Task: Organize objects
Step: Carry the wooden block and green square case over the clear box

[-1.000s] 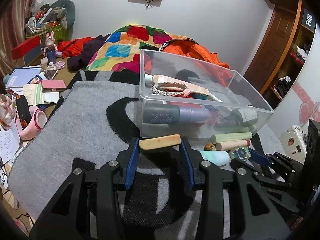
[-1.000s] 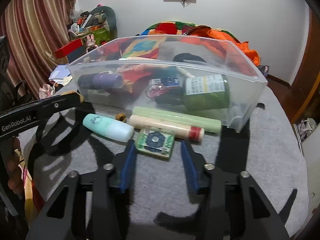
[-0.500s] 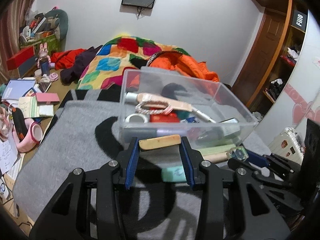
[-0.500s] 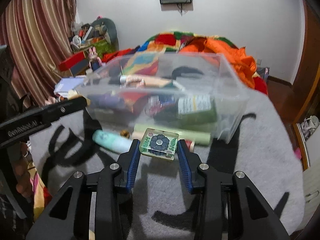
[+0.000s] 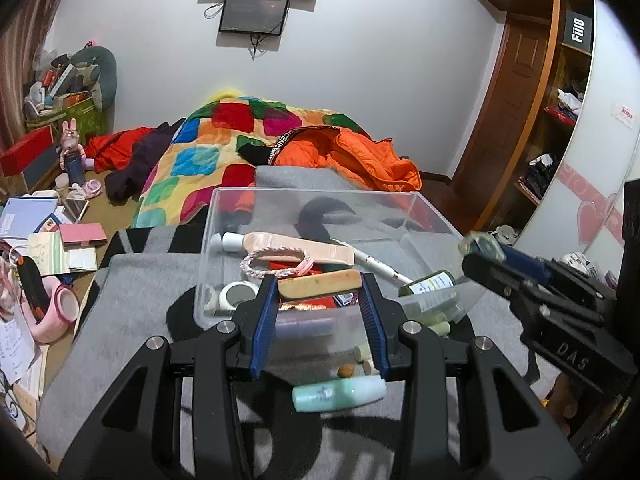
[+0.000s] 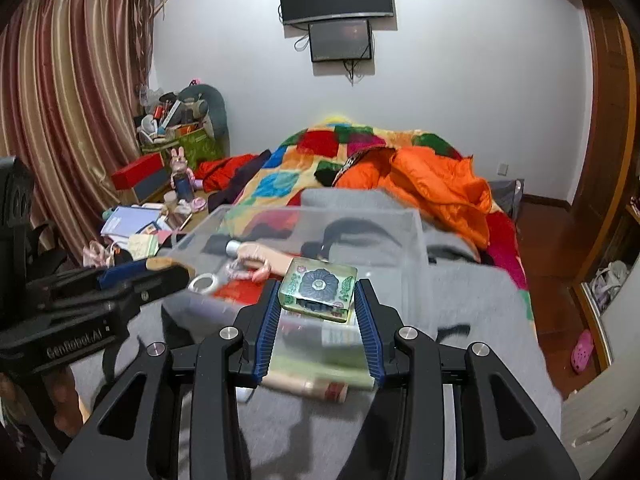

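Both grippers loaded, poised over the bin

Left gripper (image 5: 320, 300) clamps a tan block (image 5: 320, 283); right gripper (image 6: 316, 300) clamps a green box (image 6: 319, 290) — both above the half-filled bin (image 5: 320, 196); tubes (image 5: 339, 393) remain on the blanket (image 5: 132, 300) — judged midway.

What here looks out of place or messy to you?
A mint-green tube, some pale sticks and a small brown nut-like thing lie on the grey blanket outside the clear plastic bin, which holds similar items. Nothing looks spilled or broken.
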`<state>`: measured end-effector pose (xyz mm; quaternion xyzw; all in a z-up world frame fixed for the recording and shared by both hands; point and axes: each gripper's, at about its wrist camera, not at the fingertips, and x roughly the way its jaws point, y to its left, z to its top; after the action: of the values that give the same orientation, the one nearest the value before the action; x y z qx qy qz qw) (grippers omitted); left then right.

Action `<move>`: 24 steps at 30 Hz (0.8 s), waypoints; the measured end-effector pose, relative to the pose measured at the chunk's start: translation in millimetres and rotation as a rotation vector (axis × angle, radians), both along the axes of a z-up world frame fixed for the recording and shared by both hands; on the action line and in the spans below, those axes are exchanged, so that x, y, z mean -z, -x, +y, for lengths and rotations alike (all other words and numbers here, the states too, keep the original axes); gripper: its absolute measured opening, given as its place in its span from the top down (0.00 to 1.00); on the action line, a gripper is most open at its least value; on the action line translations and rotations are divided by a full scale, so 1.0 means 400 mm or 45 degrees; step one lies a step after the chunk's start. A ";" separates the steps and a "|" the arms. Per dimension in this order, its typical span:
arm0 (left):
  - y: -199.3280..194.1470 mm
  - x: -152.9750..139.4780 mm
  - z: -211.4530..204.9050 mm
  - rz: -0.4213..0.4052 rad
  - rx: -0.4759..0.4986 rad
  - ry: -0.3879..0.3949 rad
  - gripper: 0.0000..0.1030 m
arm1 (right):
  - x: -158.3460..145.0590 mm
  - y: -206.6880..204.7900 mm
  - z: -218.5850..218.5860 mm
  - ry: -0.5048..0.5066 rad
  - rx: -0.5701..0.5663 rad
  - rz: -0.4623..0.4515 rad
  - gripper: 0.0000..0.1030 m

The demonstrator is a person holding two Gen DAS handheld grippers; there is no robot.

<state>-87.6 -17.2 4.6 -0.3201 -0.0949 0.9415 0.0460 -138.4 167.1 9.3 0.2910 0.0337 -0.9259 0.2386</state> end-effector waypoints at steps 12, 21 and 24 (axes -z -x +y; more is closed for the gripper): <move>0.082 0.059 0.006 -0.087 0.016 -0.004 0.61 | 0.048 0.086 -0.034 -0.013 -0.020 -0.082 0.67; 0.114 0.072 0.007 -0.102 0.020 0.027 0.61 | 0.094 0.116 -0.065 -0.054 -0.049 -0.142 0.67; 0.124 0.075 0.006 -0.111 0.025 0.028 0.61 | 0.099 0.129 -0.066 -0.063 -0.045 -0.164 0.67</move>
<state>-137.0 -15.0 -25.2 -0.3622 -0.0834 0.9272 0.0474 -190.1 140.5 -30.5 0.3551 0.0464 -0.8998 0.2493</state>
